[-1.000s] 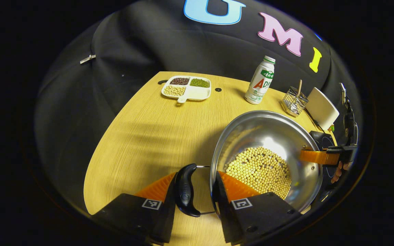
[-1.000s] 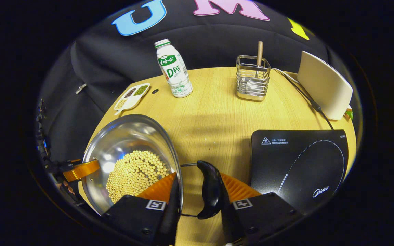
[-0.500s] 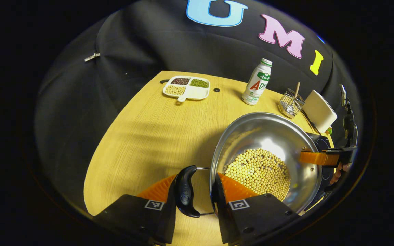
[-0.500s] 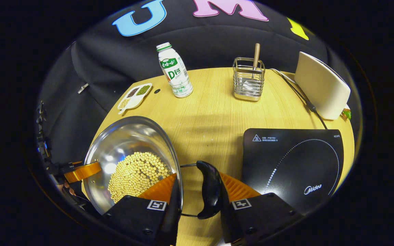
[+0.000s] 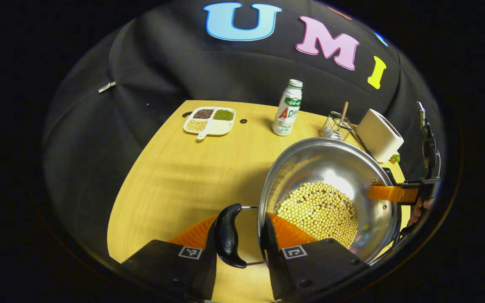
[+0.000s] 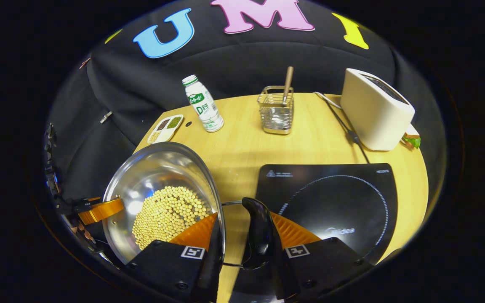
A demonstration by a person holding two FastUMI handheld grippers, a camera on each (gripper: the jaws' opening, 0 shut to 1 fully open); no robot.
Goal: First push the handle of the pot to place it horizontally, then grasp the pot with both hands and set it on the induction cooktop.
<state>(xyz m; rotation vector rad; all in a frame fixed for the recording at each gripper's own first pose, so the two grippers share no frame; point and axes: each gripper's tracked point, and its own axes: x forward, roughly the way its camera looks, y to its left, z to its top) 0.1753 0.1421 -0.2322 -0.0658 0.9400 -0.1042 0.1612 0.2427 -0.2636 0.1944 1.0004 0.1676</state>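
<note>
Each gripper, left [image 5: 242,235] and right [image 6: 242,237], pinches a pot [image 5: 329,198] handle. The pot hangs above the desk [image 5: 183,168], beside the cooktop [image 6: 331,202]. Risk: uneven lowering tilts the pot, spilling its beans [image 6: 169,214].

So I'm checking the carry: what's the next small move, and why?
Probably keep carrying the pot right, then lower it. Each tool (left, right) grips a handle, but the pot is left of the cooktop's ring, with only the right handle over the edge.
</note>
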